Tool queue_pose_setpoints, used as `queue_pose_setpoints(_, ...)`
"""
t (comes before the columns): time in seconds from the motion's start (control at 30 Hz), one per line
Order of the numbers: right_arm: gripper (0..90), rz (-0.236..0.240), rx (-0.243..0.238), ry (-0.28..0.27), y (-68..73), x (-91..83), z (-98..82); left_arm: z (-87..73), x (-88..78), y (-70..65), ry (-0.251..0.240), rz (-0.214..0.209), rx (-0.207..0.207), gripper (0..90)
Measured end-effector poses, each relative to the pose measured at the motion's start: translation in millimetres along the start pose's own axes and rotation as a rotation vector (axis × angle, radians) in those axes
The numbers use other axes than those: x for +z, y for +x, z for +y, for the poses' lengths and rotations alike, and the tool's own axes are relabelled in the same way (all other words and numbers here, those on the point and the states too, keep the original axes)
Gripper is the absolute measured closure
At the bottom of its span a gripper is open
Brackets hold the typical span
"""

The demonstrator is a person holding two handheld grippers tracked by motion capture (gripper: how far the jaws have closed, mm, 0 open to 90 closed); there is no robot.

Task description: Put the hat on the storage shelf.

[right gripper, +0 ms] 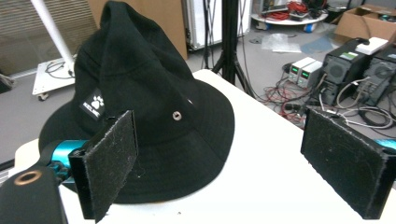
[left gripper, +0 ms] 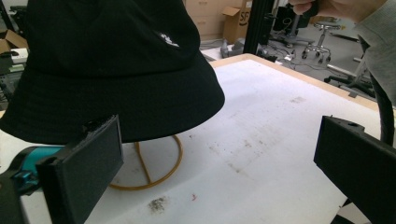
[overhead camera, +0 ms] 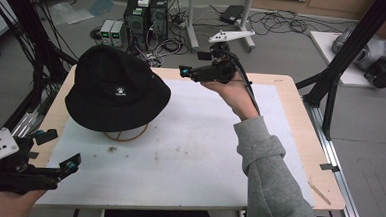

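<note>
A black bucket hat [overhead camera: 117,89] with a small white paw logo rests on a wire stand whose yellow ring base [overhead camera: 127,134] lies on the white mat [overhead camera: 194,148]. My right gripper [overhead camera: 193,63] hovers just right of the hat's brim, pointing left at it, jaws open and empty. In the right gripper view the hat [right gripper: 140,107] lies ahead and left of the open right gripper [right gripper: 229,163], its brim behind the left pad [right gripper: 109,163]. My left gripper [overhead camera: 60,149] is at the table's near left corner. It is open and empty [left gripper: 219,172], facing the hat [left gripper: 116,70] and ring [left gripper: 154,172].
The mat covers a wooden table [overhead camera: 296,109]. Black frame posts [overhead camera: 344,51] stand off the right edge and more rise at the left. Computer boxes [overhead camera: 146,16] and cables sit on the floor behind. A grey sleeve [overhead camera: 272,178] crosses the near right of the table.
</note>
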State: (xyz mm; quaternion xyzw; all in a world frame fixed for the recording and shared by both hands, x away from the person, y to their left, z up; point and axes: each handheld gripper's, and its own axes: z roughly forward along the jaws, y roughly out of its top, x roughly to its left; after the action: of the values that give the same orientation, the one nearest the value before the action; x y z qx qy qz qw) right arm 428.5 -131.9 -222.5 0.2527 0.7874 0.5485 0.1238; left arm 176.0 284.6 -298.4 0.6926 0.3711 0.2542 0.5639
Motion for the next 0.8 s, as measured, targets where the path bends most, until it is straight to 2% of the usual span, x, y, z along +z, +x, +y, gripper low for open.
queue_pose_setpoints(0.37,10.4,-0.054,0.031,-0.006,-9.4,-22.8,-29.4,1.1,5.3,4.2,0.0,0.002,-0.002,1.7)
queue_pose_setpoints(0.47,10.4,-0.063,0.041,-0.029,-10.7,-31.8,-38.2,1.2,6.6,5.2,0.002,0.001,-0.002,1.7)
queue_pose_setpoints(0.73,10.4,-0.126,0.045,-0.043,-10.3,-49.7,-64.0,1.8,8.0,6.2,0.002,0.002,-0.001,1.7)
queue_pose_setpoints(0.8,10.4,-0.154,0.045,-0.043,-9.1,-55.7,-70.6,1.7,8.3,6.3,0.003,0.003,-0.001,1.7)
